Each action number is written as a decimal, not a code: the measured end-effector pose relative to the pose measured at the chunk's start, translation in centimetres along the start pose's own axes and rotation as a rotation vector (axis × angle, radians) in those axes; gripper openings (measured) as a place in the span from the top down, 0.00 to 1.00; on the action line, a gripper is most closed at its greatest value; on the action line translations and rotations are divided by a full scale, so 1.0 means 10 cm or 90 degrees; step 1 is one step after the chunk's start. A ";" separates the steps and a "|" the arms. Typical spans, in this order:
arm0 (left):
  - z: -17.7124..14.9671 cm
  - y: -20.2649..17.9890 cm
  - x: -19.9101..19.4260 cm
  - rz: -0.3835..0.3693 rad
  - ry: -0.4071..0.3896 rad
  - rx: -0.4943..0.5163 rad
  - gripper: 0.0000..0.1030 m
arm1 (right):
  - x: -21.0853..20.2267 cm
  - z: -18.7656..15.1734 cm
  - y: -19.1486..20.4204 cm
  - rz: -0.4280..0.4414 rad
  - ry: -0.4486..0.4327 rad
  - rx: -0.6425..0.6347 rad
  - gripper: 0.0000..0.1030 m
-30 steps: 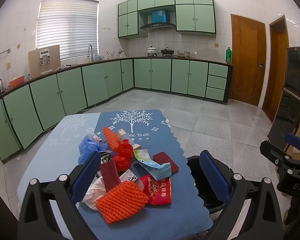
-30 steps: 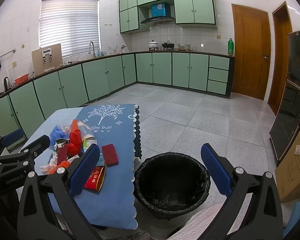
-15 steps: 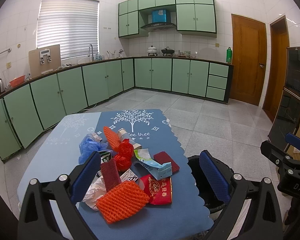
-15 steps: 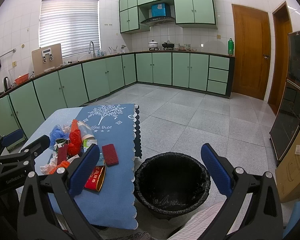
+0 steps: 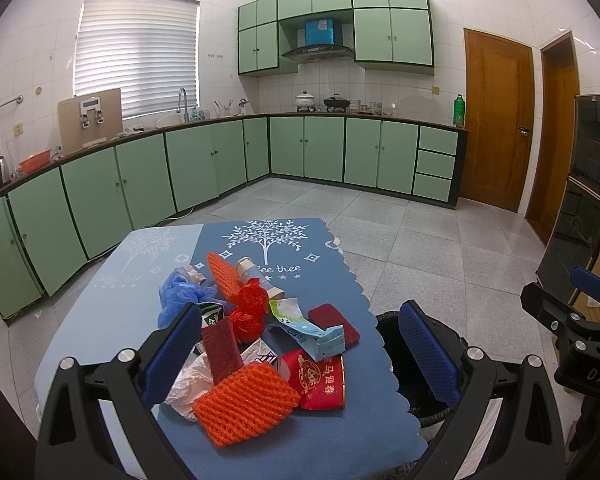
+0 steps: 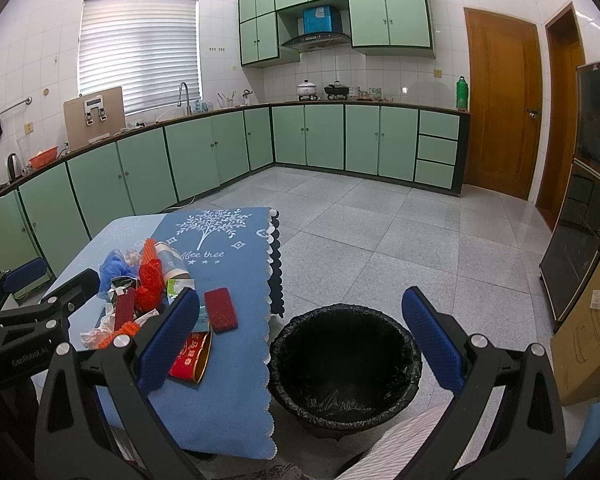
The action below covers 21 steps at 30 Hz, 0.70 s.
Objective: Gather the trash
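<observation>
A pile of trash lies on the blue table [image 5: 140,280]: an orange foam net [image 5: 244,402], a red packet [image 5: 320,376], a dark red sponge [image 5: 334,322], a light blue carton [image 5: 312,336], red mesh balls [image 5: 250,308], a blue plastic bag [image 5: 180,294] and white wrappers. My left gripper [image 5: 300,360] is open and empty, held above the near side of the pile. My right gripper [image 6: 300,344] is open and empty above the black-lined trash bin [image 6: 344,364], which stands on the floor right of the table [image 6: 228,392].
Green kitchen cabinets [image 5: 180,168] run along the left and back walls. Wooden doors [image 5: 496,128] and a dark glass cabinet [image 5: 580,208] stand at the right. A cardboard box [image 6: 592,328] sits right of the bin. The bin also shows in the left wrist view [image 5: 392,344].
</observation>
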<state>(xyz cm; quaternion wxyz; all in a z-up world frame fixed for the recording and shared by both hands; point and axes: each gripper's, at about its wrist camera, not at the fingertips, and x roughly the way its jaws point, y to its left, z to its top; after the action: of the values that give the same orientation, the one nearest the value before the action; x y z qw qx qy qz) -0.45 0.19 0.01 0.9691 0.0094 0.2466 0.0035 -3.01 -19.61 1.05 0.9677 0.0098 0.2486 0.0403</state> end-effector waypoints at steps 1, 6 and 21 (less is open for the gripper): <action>0.00 0.00 0.00 0.000 0.000 0.000 0.06 | 0.01 0.00 -0.01 0.000 0.001 0.000 0.05; 0.00 0.00 0.00 0.000 0.000 0.000 0.06 | 0.00 0.00 0.00 0.000 0.001 0.001 0.05; 0.00 0.00 0.00 -0.001 0.001 -0.001 0.06 | 0.03 0.00 0.00 0.002 -0.002 0.007 0.05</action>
<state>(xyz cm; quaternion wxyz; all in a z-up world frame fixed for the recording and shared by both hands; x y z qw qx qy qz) -0.43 0.23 0.05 0.9689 0.0089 0.2473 0.0031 -2.79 -19.54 0.88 0.9680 0.0154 0.2472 0.0408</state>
